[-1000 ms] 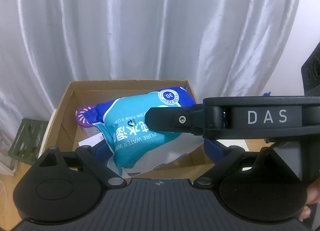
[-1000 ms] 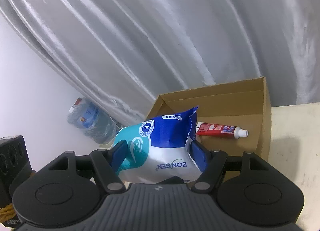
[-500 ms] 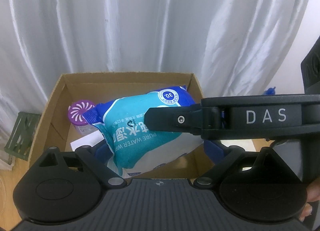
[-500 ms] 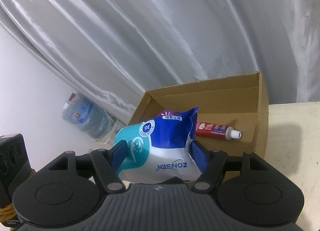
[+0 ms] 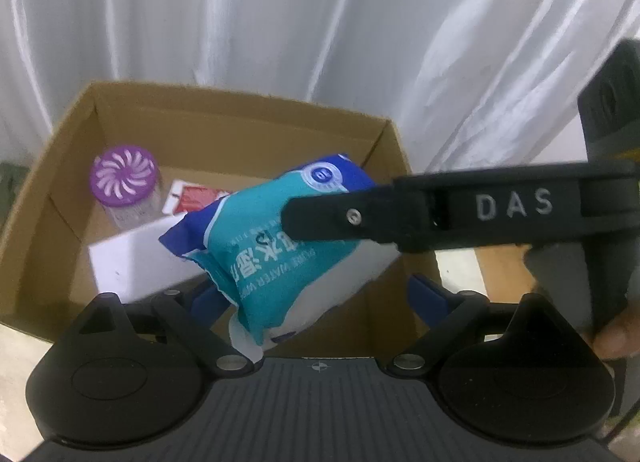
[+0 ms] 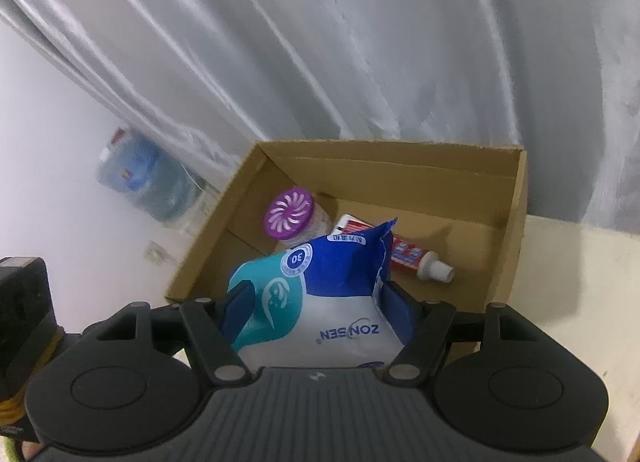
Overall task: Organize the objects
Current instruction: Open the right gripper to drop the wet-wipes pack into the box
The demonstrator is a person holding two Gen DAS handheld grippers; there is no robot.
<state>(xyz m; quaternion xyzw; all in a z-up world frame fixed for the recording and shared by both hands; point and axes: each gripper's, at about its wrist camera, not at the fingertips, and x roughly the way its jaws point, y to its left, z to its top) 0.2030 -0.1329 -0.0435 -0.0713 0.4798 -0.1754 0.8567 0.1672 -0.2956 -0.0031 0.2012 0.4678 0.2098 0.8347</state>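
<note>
A blue and teal wet wipes pack point(image 6: 340, 282) hangs over the open cardboard box point(image 6: 400, 150). My right gripper point(image 6: 320, 310) is shut on it, with both blue pads pressed into its sides. In the left wrist view the pack point(image 5: 280, 262) lies tilted between the pads of my left gripper point(image 5: 316, 300). That gripper's jaws stand wide: the left pad is at the pack's edge and the right pad is clear of it. One right gripper finger point(image 5: 400, 214), marked DAS, crosses in front of the pack.
Inside the box point(image 5: 240, 102) sit a purple-lidded jar point(image 5: 123, 175), a red toothpaste tube point(image 6: 424, 262) and a flat white box point(image 5: 136, 262). A cream tabletop point(image 6: 580, 302) lies to the right. A water jug point(image 6: 148, 178) stands by the curtain. A fingertip point(image 5: 616, 338) shows at right.
Both grippers have come closer to the box and lower, so it looks larger and its contents show more. In the left wrist view the pack has tilted away from the right pad.
</note>
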